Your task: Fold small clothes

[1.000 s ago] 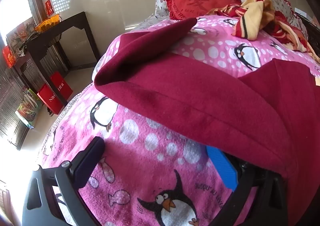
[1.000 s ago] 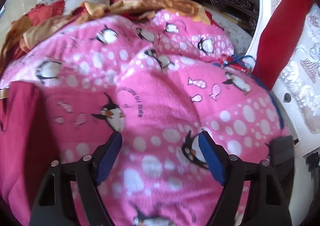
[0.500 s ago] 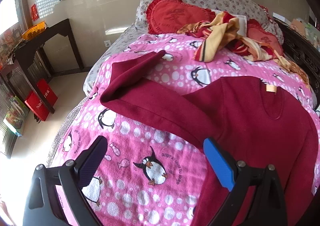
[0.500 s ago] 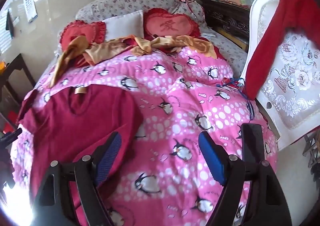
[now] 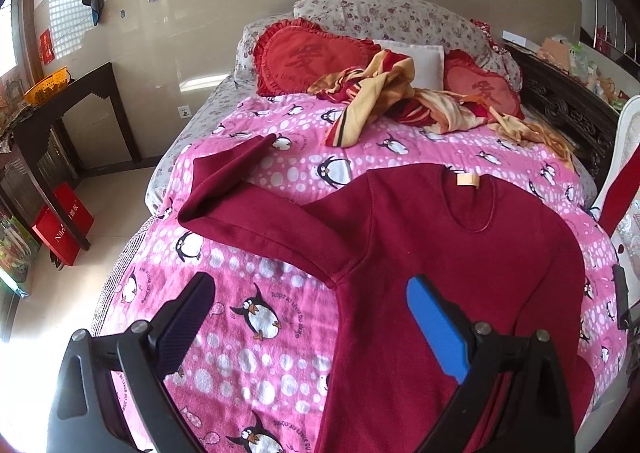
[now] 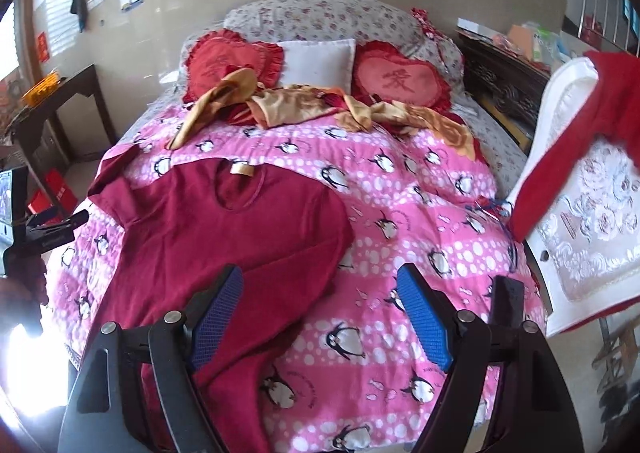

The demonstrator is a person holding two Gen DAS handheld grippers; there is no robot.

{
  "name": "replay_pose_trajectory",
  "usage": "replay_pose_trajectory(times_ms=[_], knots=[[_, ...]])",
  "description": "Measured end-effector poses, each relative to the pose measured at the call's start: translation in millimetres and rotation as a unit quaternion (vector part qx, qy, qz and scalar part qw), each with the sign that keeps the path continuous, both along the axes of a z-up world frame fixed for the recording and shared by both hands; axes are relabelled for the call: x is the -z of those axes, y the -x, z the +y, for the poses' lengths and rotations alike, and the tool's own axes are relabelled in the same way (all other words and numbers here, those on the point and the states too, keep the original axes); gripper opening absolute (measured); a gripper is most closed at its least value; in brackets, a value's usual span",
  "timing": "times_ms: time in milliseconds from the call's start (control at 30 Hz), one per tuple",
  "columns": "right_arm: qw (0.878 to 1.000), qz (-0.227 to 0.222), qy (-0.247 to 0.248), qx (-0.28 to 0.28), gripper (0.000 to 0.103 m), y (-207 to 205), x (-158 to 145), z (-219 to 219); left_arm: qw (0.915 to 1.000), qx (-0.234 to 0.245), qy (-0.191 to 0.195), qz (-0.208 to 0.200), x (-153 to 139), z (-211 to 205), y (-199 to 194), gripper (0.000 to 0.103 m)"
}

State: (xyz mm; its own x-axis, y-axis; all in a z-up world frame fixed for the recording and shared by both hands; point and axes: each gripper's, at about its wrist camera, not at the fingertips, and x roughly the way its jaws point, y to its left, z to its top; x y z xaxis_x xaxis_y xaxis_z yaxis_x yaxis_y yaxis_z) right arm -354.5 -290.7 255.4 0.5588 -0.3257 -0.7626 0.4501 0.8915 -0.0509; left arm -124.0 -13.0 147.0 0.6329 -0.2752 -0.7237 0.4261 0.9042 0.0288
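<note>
Sweater (image 5: 460, 253) spread flat on the bed's pink quilt (image 6: 420, 189) — one sleeve (image 6: 280, 269) folded in, the other (image 5: 248, 209) outstretched — both hand-held grippers, left (image 5: 316, 329) and right (image 6: 324, 317), released and empty.

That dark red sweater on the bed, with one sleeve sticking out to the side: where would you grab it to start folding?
Probably the outstretched sleeve, near its cuff end. It lies flat on the blanket, clear of the sweater body, with its end doubled back, so there is a loose edge to pinch. Come from the bed's left side with the open left tongs, then carry it across the chest.
</note>
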Motion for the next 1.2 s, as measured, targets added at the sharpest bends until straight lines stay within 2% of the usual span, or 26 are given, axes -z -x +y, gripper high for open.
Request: replay_pose_trajectory(times_ms=[100, 200, 633, 867, 1200], knots=[[1.000, -0.010, -0.002, -0.012, 0.065, -18.3, 6.4, 14.5, 1.0000, -0.002, 0.003, 0.007, 0.3, -2.0, 2.9, 0.099], [0.999, -0.018, -0.032, -0.024, 0.065, -38.5, 18.2, 22.4, 0.9998, -0.009, 0.003, 0.016, 2.7, -3.9, 0.4, 0.099], [0.996, 0.000, -0.064, -0.060, 0.065, -134.8, 66.0, 59.5, 0.9995, -0.011, -0.013, 0.026, 22.1, -15.5, -16.7, 0.099], [0.995, 0.008, -0.085, -0.054, 0.065, -154.3, 85.1, 60.7, 0.9989, -0.021, -0.017, 0.039, 32.5, -17.2, -28.2, 0.099], [0.995, 0.021, -0.088, -0.044, 0.065, -165.4, 105.7, 58.0, 0.9984, -0.024, -0.022, 0.047, 44.2, -20.7, -38.0, 0.099]])
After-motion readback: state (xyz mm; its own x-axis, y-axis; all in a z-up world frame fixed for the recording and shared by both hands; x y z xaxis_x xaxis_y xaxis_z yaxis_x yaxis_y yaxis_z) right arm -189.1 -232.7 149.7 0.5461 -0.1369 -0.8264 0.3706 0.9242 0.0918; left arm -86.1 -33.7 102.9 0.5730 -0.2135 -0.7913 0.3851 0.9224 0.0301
